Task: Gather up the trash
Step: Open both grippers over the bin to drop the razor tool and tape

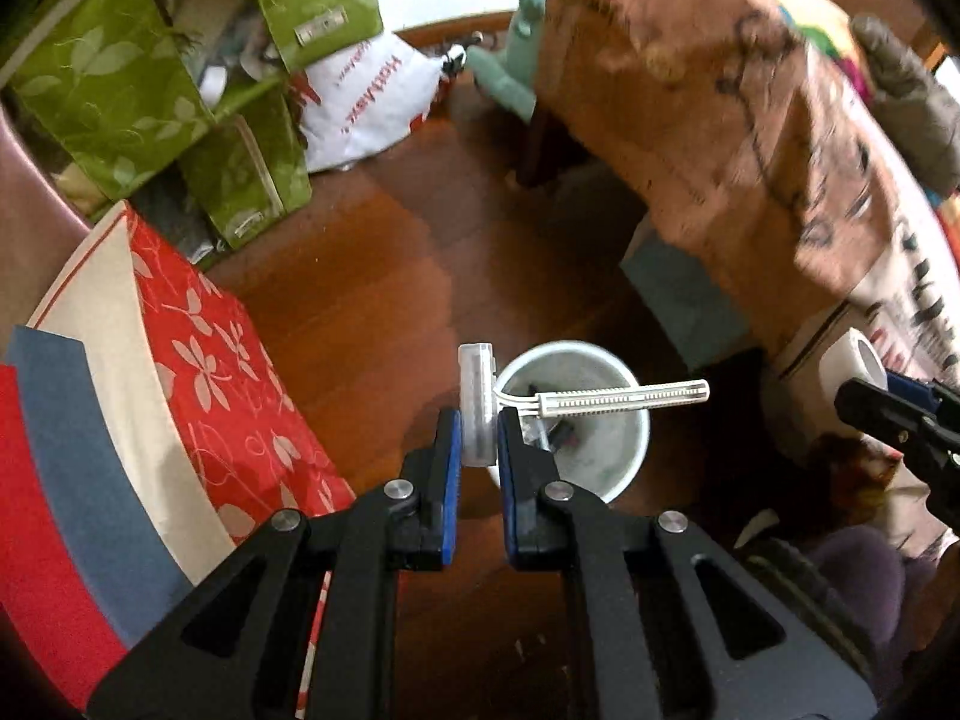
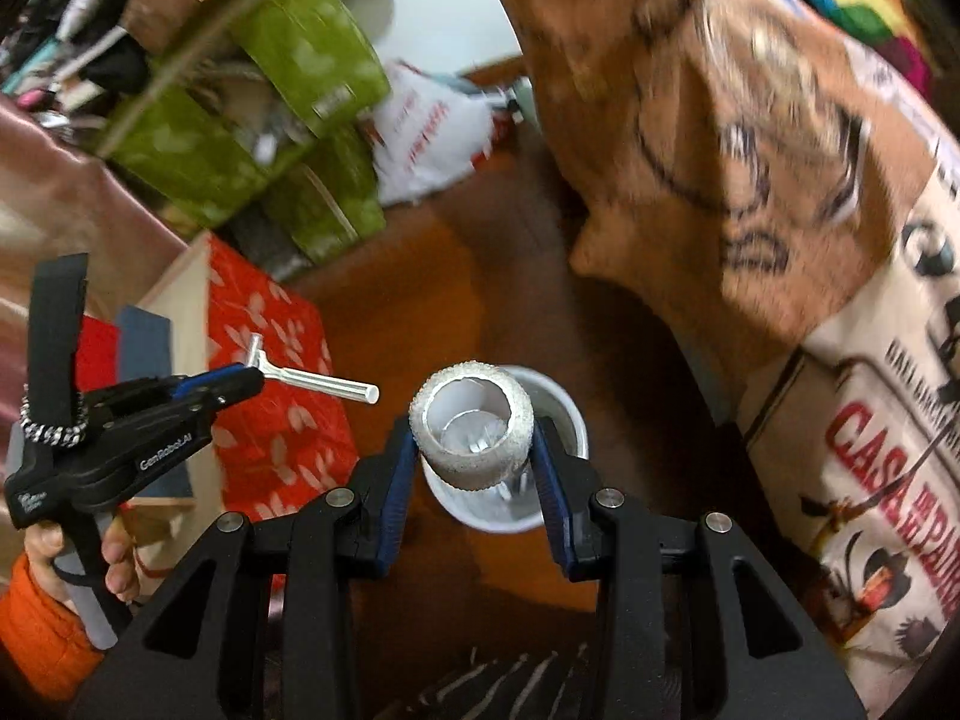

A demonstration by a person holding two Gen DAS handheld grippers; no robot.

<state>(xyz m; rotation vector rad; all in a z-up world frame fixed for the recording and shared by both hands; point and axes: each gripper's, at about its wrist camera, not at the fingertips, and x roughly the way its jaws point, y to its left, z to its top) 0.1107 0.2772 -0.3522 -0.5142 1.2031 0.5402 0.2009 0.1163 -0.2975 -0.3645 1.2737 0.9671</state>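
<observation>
In the left wrist view my left gripper (image 1: 479,420) is shut on a clear plastic piece (image 1: 624,399), a flat disc with a long ribbed stick that reaches out over a white bin (image 1: 600,462) on the wooden floor. My right gripper (image 2: 474,444) is shut on a short white roll (image 2: 468,468) with a speckled grey outside, held just above the same bin (image 2: 567,414). The right gripper (image 1: 864,378) and its roll (image 1: 855,360) also show at the right edge of the left wrist view. The left gripper (image 2: 249,378) with the plastic piece (image 2: 324,384) sits to the left of the roll.
A red floral box (image 1: 228,396) stands left of the bin. Green leaf-print bags (image 1: 120,78) and a white plastic bag (image 1: 366,102) lie behind it. A large brown paper bag (image 1: 720,120) leans in from the right. A hand (image 2: 120,564) in an orange sleeve (image 2: 36,630) holds the left gripper.
</observation>
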